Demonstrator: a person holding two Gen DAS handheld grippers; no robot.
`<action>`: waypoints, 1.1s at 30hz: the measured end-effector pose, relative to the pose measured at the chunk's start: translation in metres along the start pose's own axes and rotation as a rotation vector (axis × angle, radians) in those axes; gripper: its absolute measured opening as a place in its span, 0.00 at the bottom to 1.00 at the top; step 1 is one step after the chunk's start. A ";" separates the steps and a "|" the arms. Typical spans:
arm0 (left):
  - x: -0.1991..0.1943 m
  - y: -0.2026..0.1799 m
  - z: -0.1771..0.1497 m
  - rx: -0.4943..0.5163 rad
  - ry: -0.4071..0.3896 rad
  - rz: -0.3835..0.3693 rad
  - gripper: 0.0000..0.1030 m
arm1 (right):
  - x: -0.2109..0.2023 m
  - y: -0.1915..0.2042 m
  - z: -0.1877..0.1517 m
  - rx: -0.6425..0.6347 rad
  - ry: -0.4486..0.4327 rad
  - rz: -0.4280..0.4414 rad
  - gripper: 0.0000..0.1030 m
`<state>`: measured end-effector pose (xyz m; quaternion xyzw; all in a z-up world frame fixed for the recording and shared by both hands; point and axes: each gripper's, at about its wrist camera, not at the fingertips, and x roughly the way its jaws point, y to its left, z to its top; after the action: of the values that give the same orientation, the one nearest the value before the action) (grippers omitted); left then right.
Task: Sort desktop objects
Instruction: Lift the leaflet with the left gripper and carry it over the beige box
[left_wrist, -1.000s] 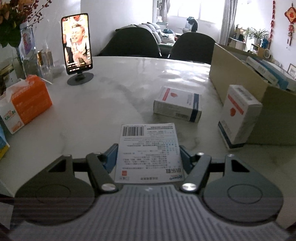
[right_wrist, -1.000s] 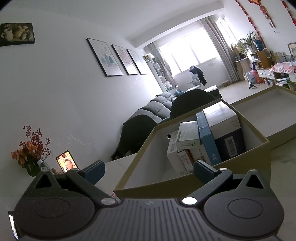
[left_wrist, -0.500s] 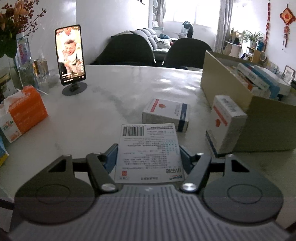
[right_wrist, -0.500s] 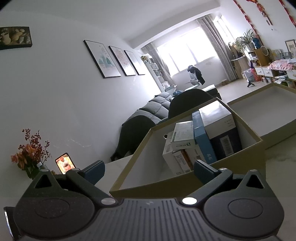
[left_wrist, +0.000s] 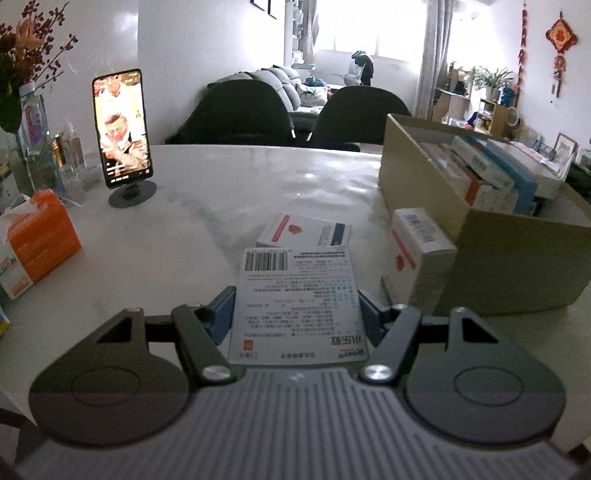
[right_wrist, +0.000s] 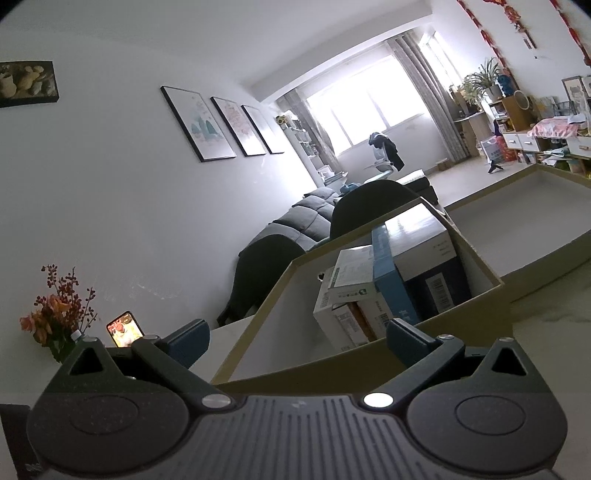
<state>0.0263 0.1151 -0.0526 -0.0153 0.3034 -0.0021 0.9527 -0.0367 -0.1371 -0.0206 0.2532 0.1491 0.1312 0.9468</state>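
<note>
The left hand-held gripper is clamped on a flat white printed carton with a barcode, held above the white marble counter. Beyond it lie a white box with a red mark and an upright white box against the tan cardboard box at the counter's right edge. The right hand-held gripper stands apart and empty over that box's rim.

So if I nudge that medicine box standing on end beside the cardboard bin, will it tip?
Probably. The upright box stands on a narrow end, so a high push likely topples it. It looks like light cardboard, and the marble table seems glossy, so a low push may slide it.
</note>
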 end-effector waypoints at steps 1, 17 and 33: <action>-0.001 -0.001 0.001 0.001 -0.004 -0.004 0.65 | 0.000 -0.001 0.000 0.001 -0.001 -0.001 0.99; -0.016 -0.022 0.022 -0.009 -0.089 -0.087 0.65 | -0.004 -0.011 0.004 0.017 -0.020 -0.020 0.99; -0.017 -0.048 0.048 0.007 -0.155 -0.175 0.65 | 0.001 -0.013 0.005 0.017 -0.026 -0.026 0.99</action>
<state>0.0404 0.0688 -0.0023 -0.0386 0.2265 -0.0850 0.9695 -0.0314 -0.1501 -0.0231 0.2608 0.1410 0.1143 0.9482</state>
